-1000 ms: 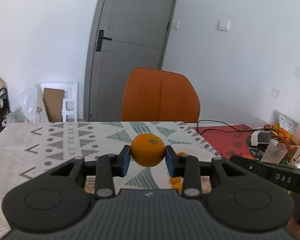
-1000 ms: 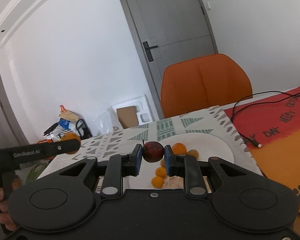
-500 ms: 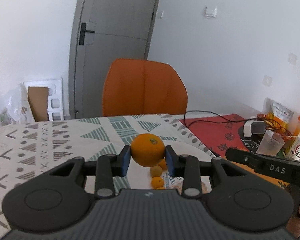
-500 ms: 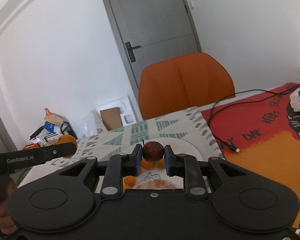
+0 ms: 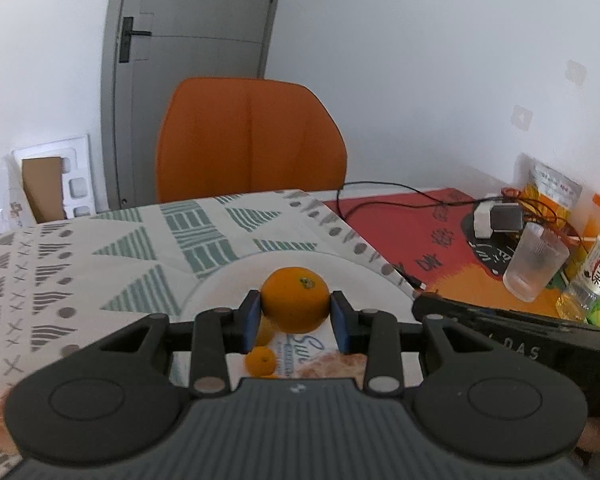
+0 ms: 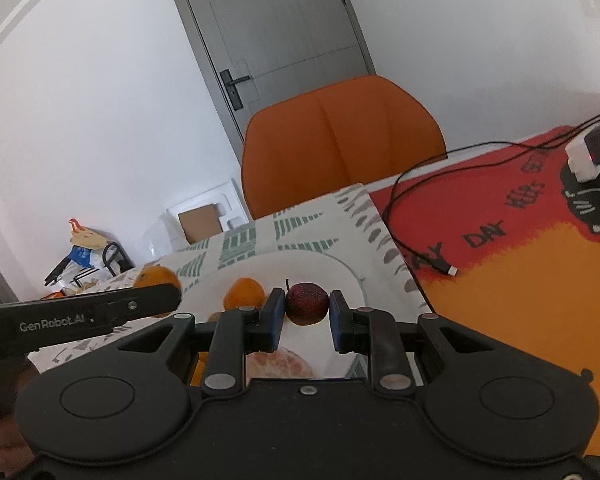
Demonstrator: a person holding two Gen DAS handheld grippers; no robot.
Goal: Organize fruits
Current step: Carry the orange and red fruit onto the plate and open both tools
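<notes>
The left gripper [image 5: 294,322] fingers pinch an orange [image 5: 294,298] above the white plate [image 5: 364,276]; the right gripper [image 6: 306,320] fingers clamp a dark red plum [image 6: 307,304] over that plate. Released from this height, either round fruit would likely roll into the small tangerines [image 5: 261,361] below the fingers, or off the rim. Beyond lie the patterned counter [image 5: 100,248], red mat [image 6: 500,216], orange chair [image 5: 248,140] and grey door [image 6: 276,28].

Matt black plastic gripper body [image 5: 296,420], ribbed; dimpled orange [image 5: 294,298]; speckled, faintly glossy plum [image 6: 307,304]; smooth white plate [image 5: 364,276]; printed cloth [image 5: 100,256]; frosted cup [image 5: 536,264].
</notes>
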